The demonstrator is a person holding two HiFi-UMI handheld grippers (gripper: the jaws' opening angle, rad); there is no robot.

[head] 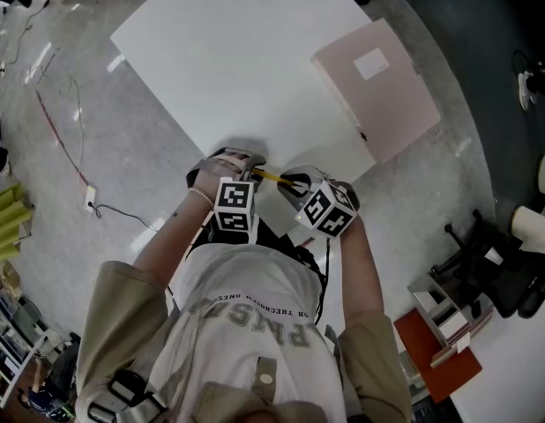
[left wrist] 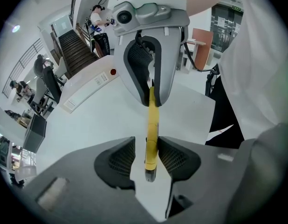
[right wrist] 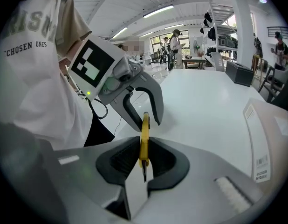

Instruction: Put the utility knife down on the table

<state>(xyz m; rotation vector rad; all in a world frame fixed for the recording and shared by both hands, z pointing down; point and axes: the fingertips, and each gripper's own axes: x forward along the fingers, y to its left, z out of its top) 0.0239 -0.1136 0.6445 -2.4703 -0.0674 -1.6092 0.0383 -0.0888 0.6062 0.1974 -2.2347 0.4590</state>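
A yellow utility knife hangs just above the near edge of the white table, spanning the gap between my two grippers. My right gripper is shut on one end of the knife, its pads pressing both sides, with the dark blade tip sticking out toward the camera. My left gripper is open. The knife's other end lies between its jaws with a gap showing on one side. In the head view the left gripper and the right gripper face each other closely.
A pink flat folder lies on the table's right part, overhanging the corner. Beside the table on the floor are a black office chair, a red-and-white stack and a cable. The person's torso fills the space right behind both grippers.
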